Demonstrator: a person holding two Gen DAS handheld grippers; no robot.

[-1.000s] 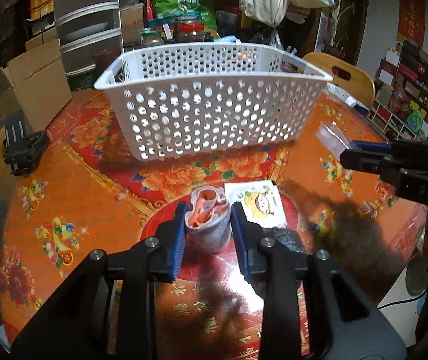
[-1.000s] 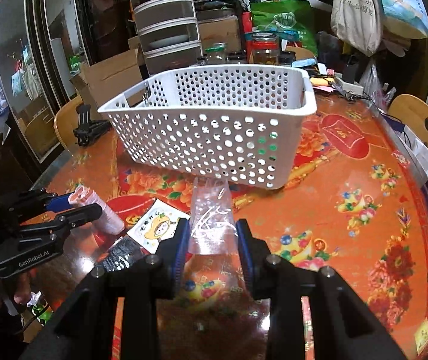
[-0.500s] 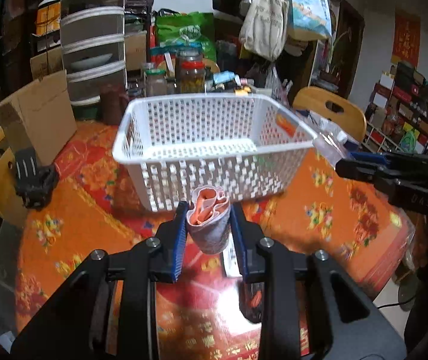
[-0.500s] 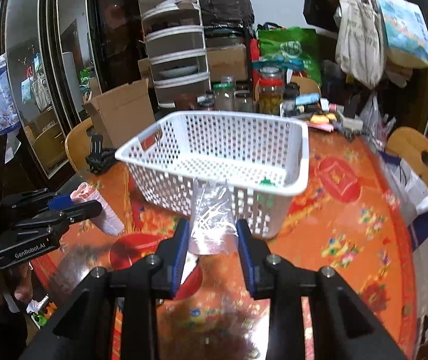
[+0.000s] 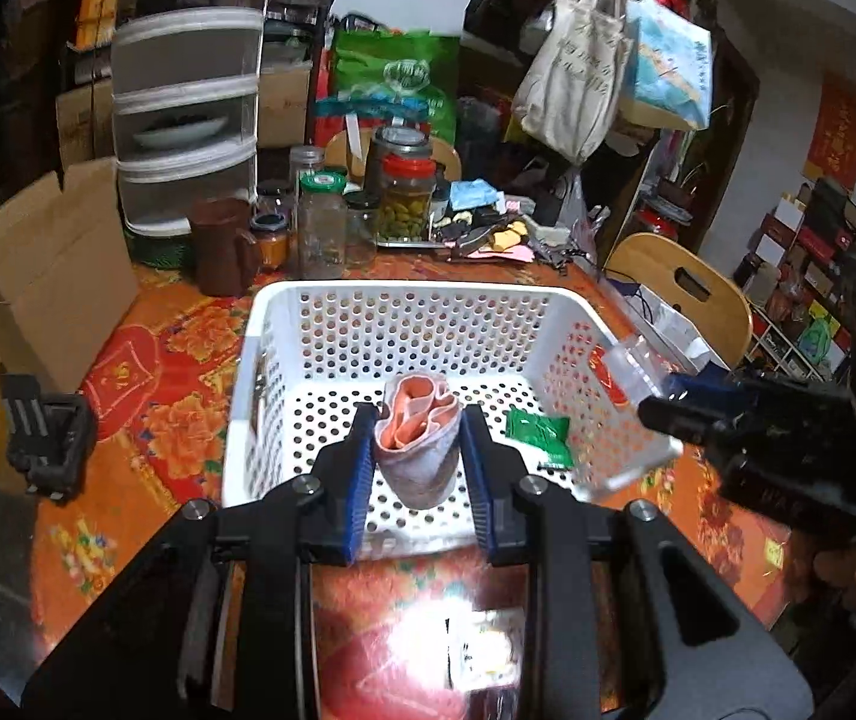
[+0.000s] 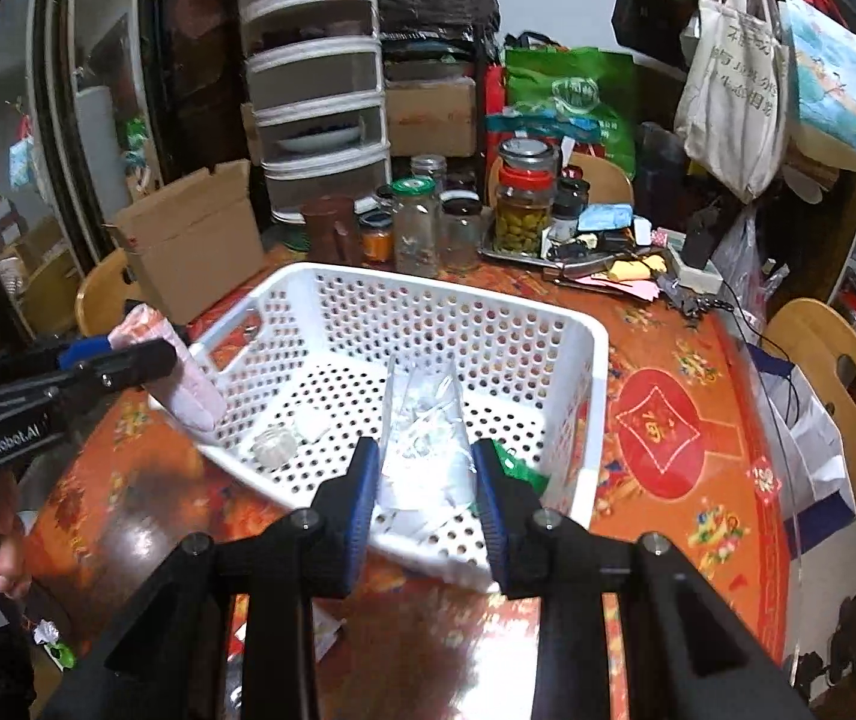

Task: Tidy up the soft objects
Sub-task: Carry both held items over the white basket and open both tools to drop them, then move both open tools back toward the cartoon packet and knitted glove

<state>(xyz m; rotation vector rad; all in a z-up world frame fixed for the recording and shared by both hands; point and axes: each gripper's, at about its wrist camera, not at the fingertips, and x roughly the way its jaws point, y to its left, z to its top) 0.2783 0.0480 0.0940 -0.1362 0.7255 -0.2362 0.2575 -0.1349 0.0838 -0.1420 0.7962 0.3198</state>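
Observation:
My left gripper (image 5: 418,429) is shut on a rolled grey and pink cloth (image 5: 418,447) and holds it above the near part of the white perforated basket (image 5: 410,306). My right gripper (image 6: 425,468) is shut on a clear plastic packet (image 6: 428,450) over the basket's (image 6: 584,396) near rim. The right gripper with the packet (image 5: 632,372) also shows at the basket's right rim in the left wrist view. The left gripper with the cloth roll (image 6: 179,372) shows at the basket's left rim in the right wrist view. A green packet (image 5: 539,429) lies in the basket.
Glass jars (image 5: 407,192) and a brown pitcher (image 5: 224,246) stand behind the basket. A cardboard box (image 5: 50,276) is at the left, wooden chairs (image 6: 836,372) at the right. A black clip (image 5: 47,435) lies on the table's left. A white card (image 5: 482,654) lies below my left gripper.
Both grippers have risen and moved forward from the table surface to above the basket, each still holding its object. The view now looks down into the basket.

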